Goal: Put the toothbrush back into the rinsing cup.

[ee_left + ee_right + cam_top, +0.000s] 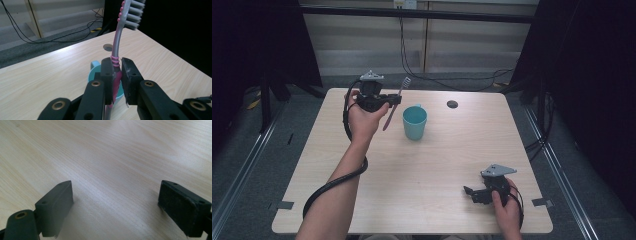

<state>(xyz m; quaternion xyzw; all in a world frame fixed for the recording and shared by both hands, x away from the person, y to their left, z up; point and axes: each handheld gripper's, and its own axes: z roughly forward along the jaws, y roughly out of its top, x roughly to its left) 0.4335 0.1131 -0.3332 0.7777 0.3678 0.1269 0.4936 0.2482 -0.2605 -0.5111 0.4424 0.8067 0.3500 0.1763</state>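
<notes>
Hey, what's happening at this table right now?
A person is working at a light wooden table with a black claw in each hand. The left claw is shut on the handle of a pink and grey toothbrush, holding it bristles-up in the air just left of a teal plastic cup. The right claw rests open near the table's front right corner, holding nothing.

One toothbrush (pixel 395 101), one cup (pixel 414 122), two grippers, one table (pixel 412 170).
</notes>
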